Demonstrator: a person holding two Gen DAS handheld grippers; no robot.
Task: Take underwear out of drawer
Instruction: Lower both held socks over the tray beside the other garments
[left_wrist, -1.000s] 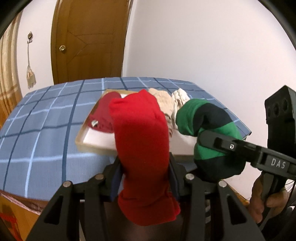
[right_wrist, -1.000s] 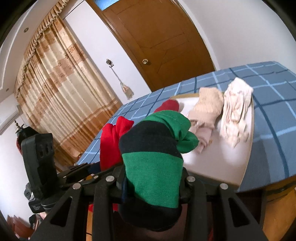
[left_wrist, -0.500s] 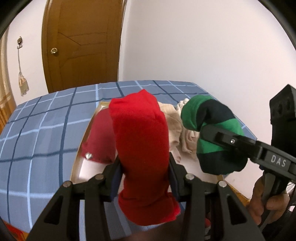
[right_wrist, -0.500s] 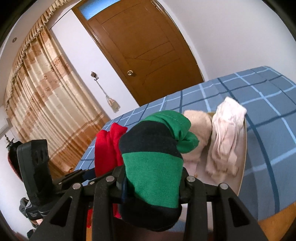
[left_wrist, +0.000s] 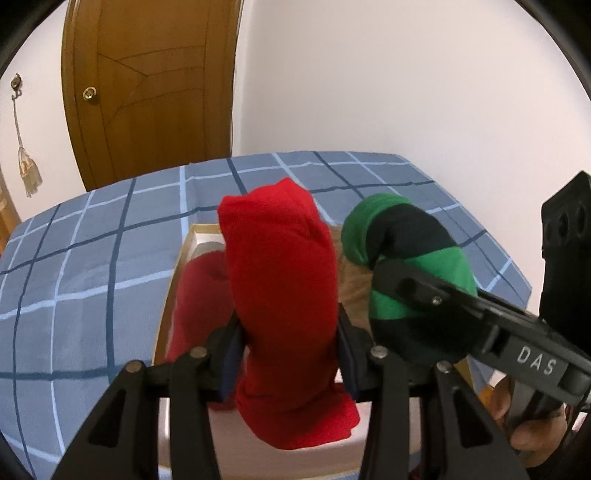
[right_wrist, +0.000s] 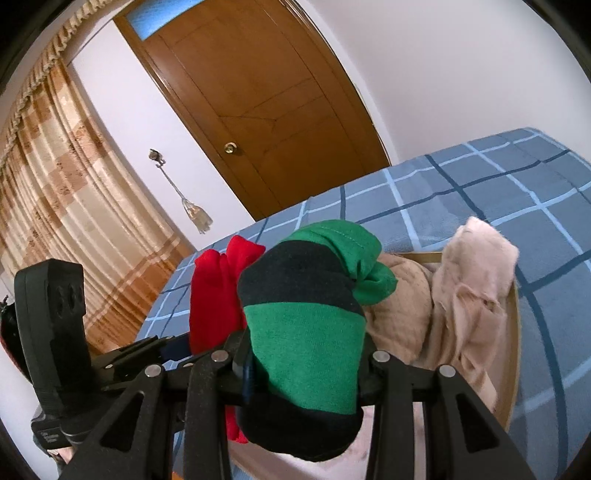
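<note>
In the left wrist view my left gripper (left_wrist: 288, 332) is shut on a red rolled underwear (left_wrist: 280, 280), which stands upright between the pads. My right gripper (right_wrist: 306, 365) is shut on a green and black striped roll (right_wrist: 306, 325). The two grippers are side by side, close together, over a shallow wood-rimmed tray (left_wrist: 184, 254) that lies on a blue checked bed (left_wrist: 92, 258). In the tray lie a second red piece (left_wrist: 195, 295), a beige piece (right_wrist: 402, 306) and a pale pink piece (right_wrist: 476, 288). The held rolls hide much of the tray's floor.
A brown wooden door (right_wrist: 258, 92) stands beyond the bed, with a tan curtain (right_wrist: 55, 221) to its left and a tassel on a wall hook (right_wrist: 195, 218). A white wall borders the bed's right side. A person's hand (left_wrist: 517, 417) grips the right gripper's handle.
Both grippers have moved forward with their rolls, from short of the bed's edge to over the tray. The tray and its clothes now look closer and partly under the rolls.
</note>
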